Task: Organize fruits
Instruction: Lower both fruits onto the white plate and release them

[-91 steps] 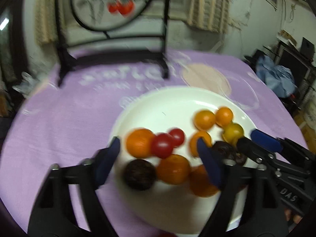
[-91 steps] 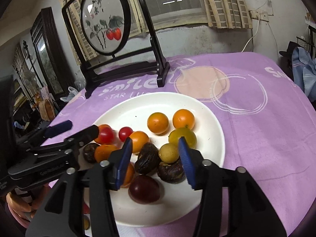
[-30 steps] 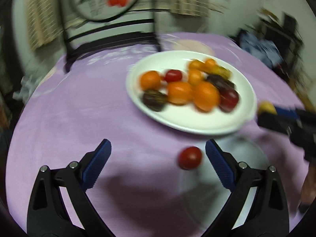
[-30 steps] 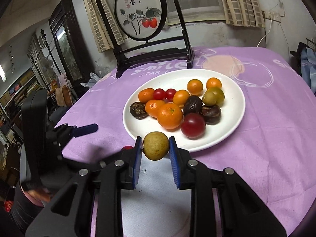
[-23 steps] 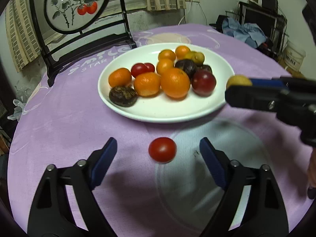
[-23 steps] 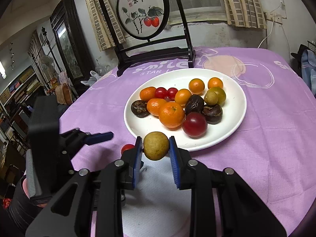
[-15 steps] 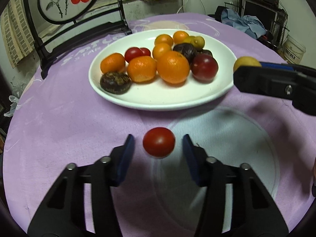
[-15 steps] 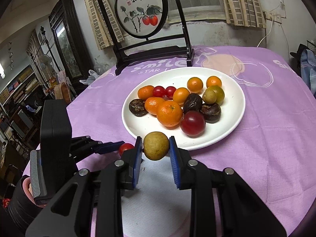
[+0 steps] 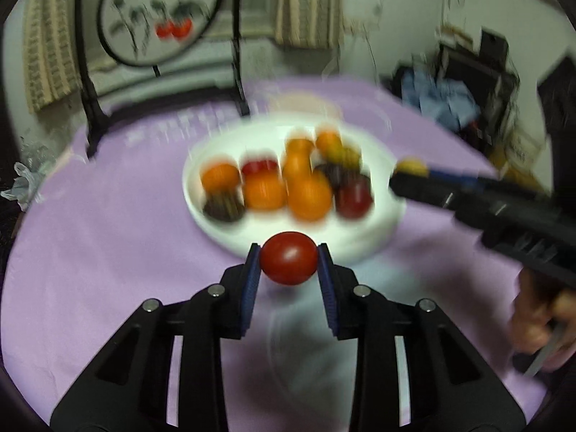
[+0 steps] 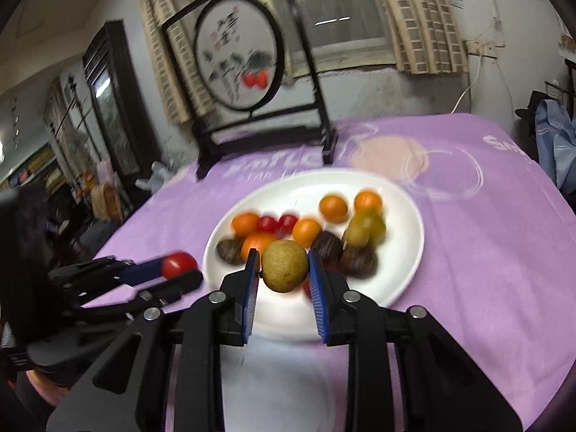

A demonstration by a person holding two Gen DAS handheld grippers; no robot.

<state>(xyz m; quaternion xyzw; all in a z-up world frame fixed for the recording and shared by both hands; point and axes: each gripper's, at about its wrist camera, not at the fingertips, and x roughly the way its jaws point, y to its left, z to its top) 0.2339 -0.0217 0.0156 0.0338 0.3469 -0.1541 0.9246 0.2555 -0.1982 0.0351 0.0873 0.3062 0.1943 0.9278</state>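
The left gripper (image 9: 289, 262), jaws just closed, clamps a red tomato (image 9: 289, 258) lying crosswise between its pads; the right gripper (image 10: 284, 270) pinches a round yellow-green fruit (image 10: 284, 265).

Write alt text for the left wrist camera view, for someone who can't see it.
The left gripper is shut on a red tomato, its jaws having just closed on it, above a purple tablecloth. Behind is a blurred white plate of orange, red and dark fruits; at right, the right gripper holds a yellowish fruit.
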